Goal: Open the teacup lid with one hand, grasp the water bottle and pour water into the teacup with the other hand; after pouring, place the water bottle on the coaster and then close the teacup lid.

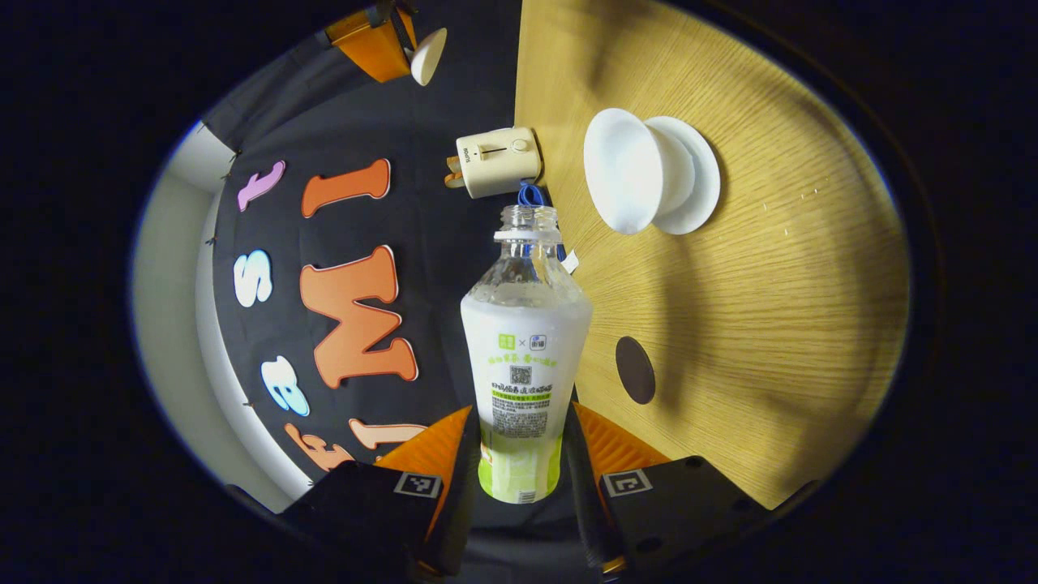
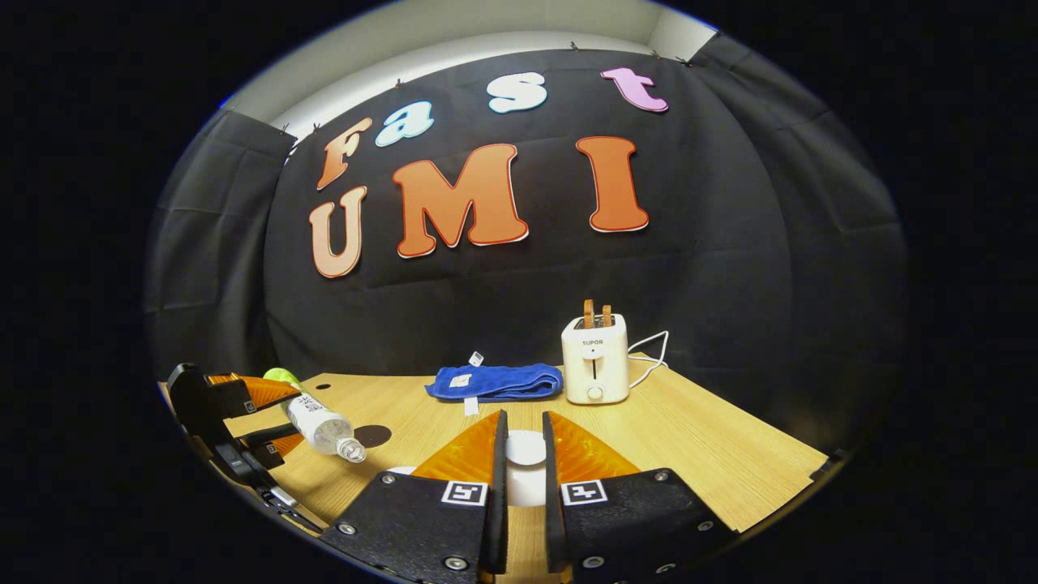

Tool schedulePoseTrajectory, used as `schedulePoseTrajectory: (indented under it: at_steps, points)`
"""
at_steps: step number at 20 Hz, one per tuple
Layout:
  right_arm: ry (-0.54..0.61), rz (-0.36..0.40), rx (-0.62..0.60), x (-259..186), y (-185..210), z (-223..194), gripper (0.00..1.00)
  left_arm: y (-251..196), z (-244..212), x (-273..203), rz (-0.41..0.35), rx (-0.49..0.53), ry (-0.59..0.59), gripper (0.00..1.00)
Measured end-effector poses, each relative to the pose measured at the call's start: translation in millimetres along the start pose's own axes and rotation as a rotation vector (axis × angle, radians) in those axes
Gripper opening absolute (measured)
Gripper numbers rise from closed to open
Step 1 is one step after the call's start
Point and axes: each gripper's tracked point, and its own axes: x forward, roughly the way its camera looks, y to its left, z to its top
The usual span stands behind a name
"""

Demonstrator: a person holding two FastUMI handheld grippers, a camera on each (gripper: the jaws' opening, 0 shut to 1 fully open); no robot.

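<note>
My left gripper (image 1: pixel 521 414) is shut on the lower body of a capless water bottle (image 1: pixel 525 341) with a white and green label. The bottle is tipped over, its mouth toward the white teacup (image 1: pixel 628 170) on its saucer (image 1: pixel 699 182). No stream of water is visible. A dark round coaster (image 1: pixel 635 370) lies on the wooden table beside the bottle. In the right gripper view, my right gripper (image 2: pixel 525 420) is shut on the white teacup lid (image 2: pixel 525 448), held above the table. That view also has the left gripper (image 2: pixel 251 422), the tilted bottle (image 2: pixel 320 422) and the coaster (image 2: pixel 373 435) at the left.
A cream toaster (image 2: pixel 596 358) with its cord stands at the back of the wooden table (image 2: pixel 714 454), and a folded blue towel (image 2: pixel 496 381) lies to its left. The black cloth wall rises behind them.
</note>
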Motion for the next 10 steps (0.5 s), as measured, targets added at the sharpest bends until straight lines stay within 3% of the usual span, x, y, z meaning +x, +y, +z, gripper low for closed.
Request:
schedulePoseTrajectory:
  at_steps: [10]
  points:
    - [0.005, 0.001, 0.019, 1, -4, -2, 0.19, 12, -1, 3, 0.040, 0.082, 0.003, 0.55]
